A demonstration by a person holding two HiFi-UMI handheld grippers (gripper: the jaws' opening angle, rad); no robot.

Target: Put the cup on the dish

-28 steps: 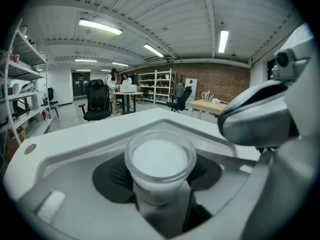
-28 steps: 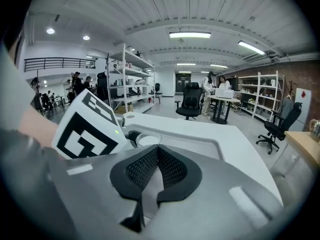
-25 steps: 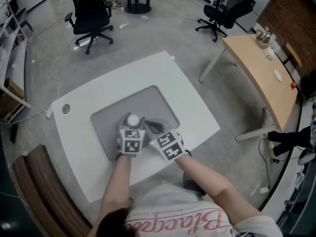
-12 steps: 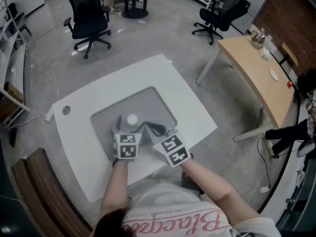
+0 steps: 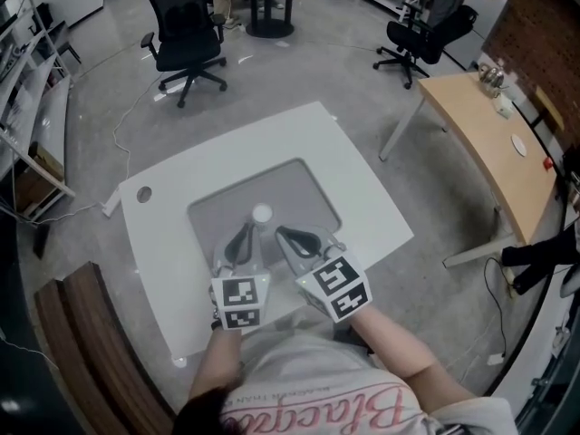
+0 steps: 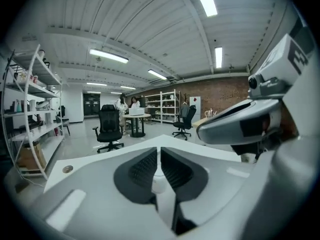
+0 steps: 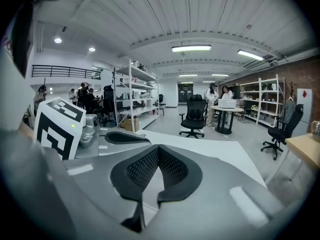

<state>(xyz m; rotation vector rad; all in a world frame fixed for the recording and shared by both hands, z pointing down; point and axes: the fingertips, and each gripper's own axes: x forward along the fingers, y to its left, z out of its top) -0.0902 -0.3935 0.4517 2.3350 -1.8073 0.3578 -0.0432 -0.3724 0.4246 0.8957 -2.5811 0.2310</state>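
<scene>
A small white cup stands upright on the grey mat in the head view; I cannot make out a dish under it. My left gripper sits just short of the cup, nearer me. Its jaws are closing and look nearly together, with nothing pressed between them. In the left gripper view the cup shows as a pale blob through the slit below the pads. My right gripper is beside it on the right, shut and empty.
The mat lies on a white table with a round cable hole at its left. Black office chairs stand beyond, a wooden desk to the right, and shelving on the left.
The left gripper's jaws spread wide beside the cup, then drew back toward me and closed. The right gripper drew back too. The cup stayed standing on the mat.
</scene>
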